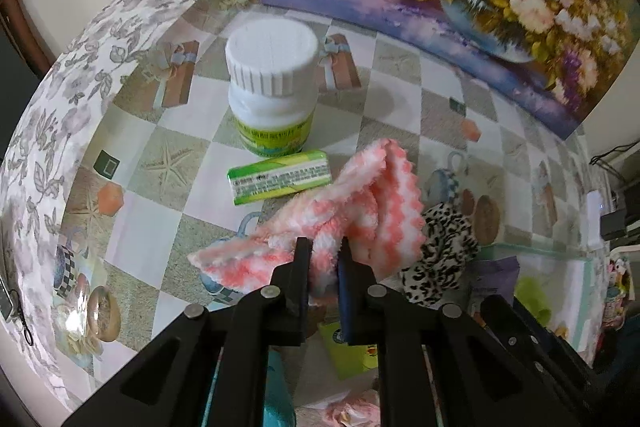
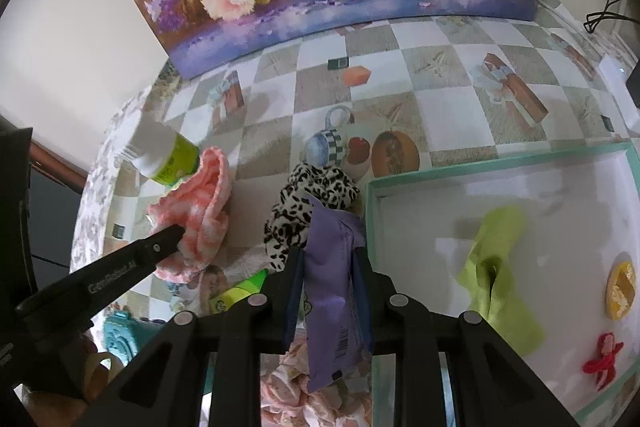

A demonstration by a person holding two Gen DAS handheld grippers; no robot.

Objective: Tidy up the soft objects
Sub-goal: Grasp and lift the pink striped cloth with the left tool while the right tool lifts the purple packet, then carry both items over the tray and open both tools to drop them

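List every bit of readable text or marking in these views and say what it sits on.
"GenRobot.AI": white lettering on the left gripper's black finger.
White pill bottle's green label: print too blurred to read.
Green rectangular box: print too small.
Purple soft packet clamped in the right gripper: barcode only, digits unreadable.

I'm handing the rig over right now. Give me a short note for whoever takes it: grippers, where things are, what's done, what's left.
Left gripper: shut on the pink cloth, on the table by the pill bottle.
Right gripper: shut on a purple packet, beside the tray.
Done: green cloth lies in the tray.
Left: pink cloth, and the leopard scrunchie lying just outside the tray.
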